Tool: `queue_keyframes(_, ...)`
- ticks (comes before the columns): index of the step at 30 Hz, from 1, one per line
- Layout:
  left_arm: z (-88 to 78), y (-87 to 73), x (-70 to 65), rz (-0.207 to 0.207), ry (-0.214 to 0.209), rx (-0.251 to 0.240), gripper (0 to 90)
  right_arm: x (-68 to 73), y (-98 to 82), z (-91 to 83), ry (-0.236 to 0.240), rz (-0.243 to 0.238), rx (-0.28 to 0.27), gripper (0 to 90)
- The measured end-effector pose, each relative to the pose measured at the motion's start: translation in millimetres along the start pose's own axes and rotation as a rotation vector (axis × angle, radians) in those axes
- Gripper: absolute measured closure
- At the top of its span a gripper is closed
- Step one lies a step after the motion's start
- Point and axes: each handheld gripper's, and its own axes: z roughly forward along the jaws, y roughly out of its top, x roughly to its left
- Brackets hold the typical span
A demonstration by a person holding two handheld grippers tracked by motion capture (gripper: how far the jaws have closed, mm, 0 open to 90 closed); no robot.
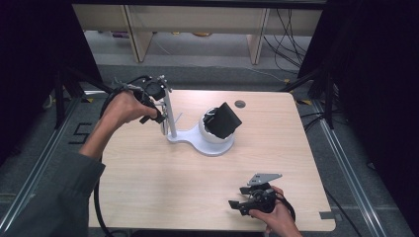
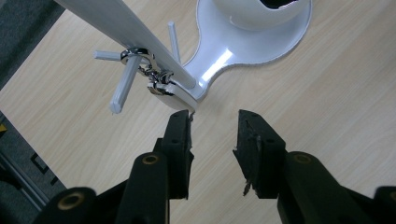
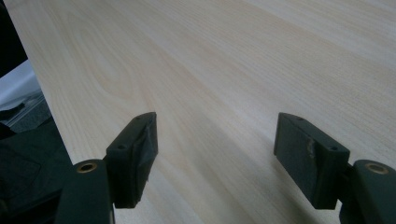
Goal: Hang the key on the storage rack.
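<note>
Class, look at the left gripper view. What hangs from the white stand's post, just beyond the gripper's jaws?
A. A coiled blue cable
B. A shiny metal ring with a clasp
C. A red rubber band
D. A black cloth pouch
B: a shiny metal ring with a clasp is hooked over a peg on the white stand, just beyond the open left gripper, whose jaws have nothing between them.

A pale wooden worktop [image 1: 148,182] carries the scene, with a round grey cable port [image 1: 240,104] near its far edge. Beyond sit light wooden shelf frames [image 1: 138,34] on grey floor, and black cables [image 1: 291,34] trail, probably to a wall.
</note>
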Motion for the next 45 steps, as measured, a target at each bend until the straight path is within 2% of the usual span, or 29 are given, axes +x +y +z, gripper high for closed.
queue_keyframes(3,0.3,-10.0,2.4,-0.021,-0.027,-0.018,63.5,0.7,0.0,-0.3,0.000,0.002,-0.002,31.5)
queue_keyframes(8,4.9,-22.0,2.2,-0.016,-0.045,-0.029,63.4,0.5,0.2,-0.1,-0.001,0.003,-0.004,31.5)
queue_keyframes(9,5.5,-24.5,1.1,-0.004,-0.052,-0.035,63.2,0.6,0.3,-0.5,0.003,0.005,-0.007,31.4)
queue_keyframes(11,8.1,-29.3,-2.7,0.002,-0.080,-0.048,62.5,-0.4,1.5,-1.8,0.006,-0.009,-0.019,31.4)
queue_keyframes(13,13.1,-33.8,-6.8,0.021,-0.084,-0.050,61.0,-1.4,1.6,-2.8,0.008,0.000,-0.028,31.4)
queue_keyframes(15,21.3,-39.4,-12.2,0.048,-0.114,-0.059,60.4,-3.5,1.1,-1.6,0.016,-0.002,-0.023,31.3)
queue_keyframes(16,29.6,-44.4,-16.4,0.044,-0.128,-0.057,58.0,-3.9,0.7,-2.6,0.006,-0.002,-0.022,31.3)
queue_keyframes(19,38.0,-50.0,-21.2,0.037,-0.132,-0.063,55.7,-2.5,0.3,-3.7,0.005,0.003,-0.029,31.4)
queue_keyframes(20,40.6,-52.6,-23.0,0.051,-0.137,-0.065,55.3,-2.4,0.4,-3.4,0.002,0.000,-0.029,31.4)
queue_keyframes(22,44.8,-58.3,-28.3,0.047,-0.139,-0.070,51.0,-2.0,0.6,-1.2,-0.001,-0.005,-0.022,31.3)
queue_keyframes(23,45.5,-61.0,-29.9,0.065,-0.138,-0.066,51.0,-2.0,0.6,-1.2,-0.001,-0.005,-0.022,31.3)
queue_keyframes(26,47.0,-70.9,-37.4,0.071,-0.139,-0.107,48.7,-0.9,0.9,-0.8,0.008,0.003,-0.020,31.3)
queue_keyframes(28,49.0,-77.6,-42.2,0.045,-0.145,-0.144,45.8,-2.9,0.4,-0.5,0.001,0.003,-0.021,31.3)
queue_keyframes(31,53.7,-88.3,-50.0,0.037,-0.160,-0.152,43.2,-2.5,0.3,-0.8,-0.002,0.003,-0.023,31.3)
queue_keyframes(34,60.0,-98.7,-58.8,0.030,-0.165,-0.172,36.1,-0.7,1.7,-0.8,-0.002,0.005,-0.026,31.3)
queue_keyframes(37,65.9,-107.1,-65.6,0.013,-0.190,-0.220,30.3,0.1,2.0,0.3,-0.002,0.001,-0.023,31.3)
queue_keyframes(38,67.8,-109.8,-67.7,0.020,-0.203,-0.231,28.6,0.0,2.0,0.6,-0.004,0.006,-0.022,31.3)
queue_keyframes(40,72.3,-115.3,-72.8,0.012,-0.206,-0.262,27.6,-0.6,2.0,1.3,-0.006,0.009,-0.021,31.3)
queue_keyframes(42,79.2,-122.7,-80.7,0.008,-0.217,-0.262,25.2,-0.8,2.9,1.4,-0.004,0.007,-0.028,31.3)
queue_keyframes(45,82.3,-127.3,-84.8,0.019,-0.225,-0.265,23.8,-0.3,3.5,1.5,-0.006,0.004,-0.032,31.3)
